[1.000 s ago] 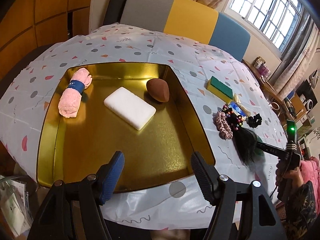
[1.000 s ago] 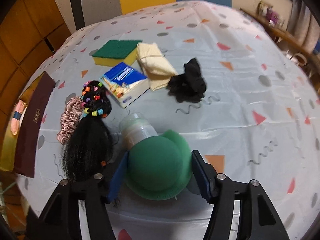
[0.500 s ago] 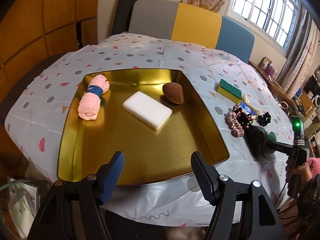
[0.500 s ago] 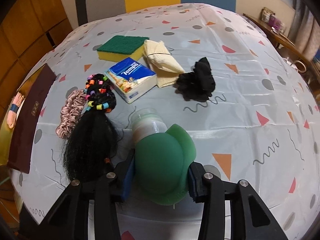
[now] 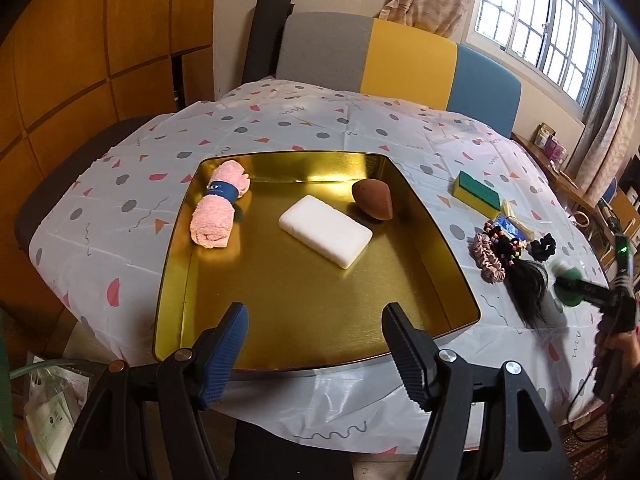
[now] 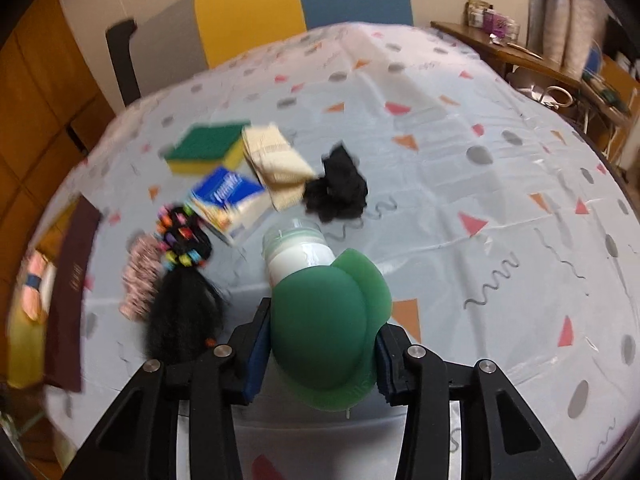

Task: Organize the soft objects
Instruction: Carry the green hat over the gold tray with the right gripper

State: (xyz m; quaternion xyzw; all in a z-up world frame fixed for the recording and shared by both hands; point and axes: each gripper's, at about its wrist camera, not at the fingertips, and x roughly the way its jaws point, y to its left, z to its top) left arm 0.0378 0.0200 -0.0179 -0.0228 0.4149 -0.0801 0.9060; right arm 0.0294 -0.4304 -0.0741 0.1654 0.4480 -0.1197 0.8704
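Observation:
My right gripper (image 6: 320,344) is shut on a soft green bottle (image 6: 328,320) with a white cap end, held just above the tablecloth. In the left wrist view the same green bottle (image 5: 568,290) shows at the far right, with a person's hand behind it. A gold tray (image 5: 300,292) holds a rolled pink towel (image 5: 218,210), a white sponge block (image 5: 326,230) and a brown egg-shaped sponge (image 5: 372,200). My left gripper (image 5: 316,344) stands open over the tray's near edge, with nothing between its fingers.
On the cloth right of the tray lie a green-and-yellow sponge (image 6: 204,148), a blue tissue pack (image 6: 228,200), a cream cloth (image 6: 276,164), a black scrunchie (image 6: 338,188), a pink scrunchie (image 6: 138,280) and a beaded black hairpiece (image 6: 182,308). A chair (image 5: 400,60) stands behind the table.
The right jaws closed on the green bottle and raised it off the cloth. The left gripper drew back from the tray, so more of the table shows.

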